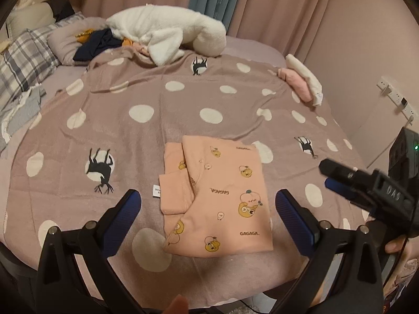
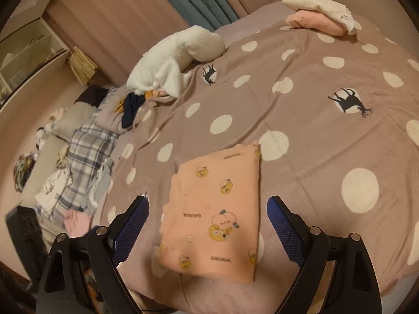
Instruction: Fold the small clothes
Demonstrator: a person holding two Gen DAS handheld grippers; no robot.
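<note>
- Left wrist view: the left tool [image 1: 208, 209] is hovering over the near edge of the bed, its two blue-padded fingers [image 1: 123, 217] standing wide apart with nothing between them.
- The pink printed garment [image 1: 225, 198] is lying folded into a rough rectangle on the polka-dot blanket [image 1: 157, 99], framed between the left tool's fingers but not touching them; a plain pink sleeve or inner layer is sticking out at its left side, with a small white label beside it.
- The right tool [image 1: 330, 174] is reaching in from the right edge of this view, above the blanket and apart from the garment; from here I cannot tell how its fingers are standing.
- Right wrist view: the right tool [image 2: 208, 210] is showing both blue pads spread wide, holding nothing, with the pink printed garment [image 2: 217, 209] lying flat on the blanket [image 2: 327, 130] between and below them.
- A white fluffy garment [image 1: 167, 31] is lying heaped at the far side of the bed, with dark and orange clothes tucked beside it.
- A folded pink and white pile [image 1: 303, 81] is sitting at the far right edge of the blanket.
- A plaid pillow [image 1: 23, 60] is lying at the left.
</note>
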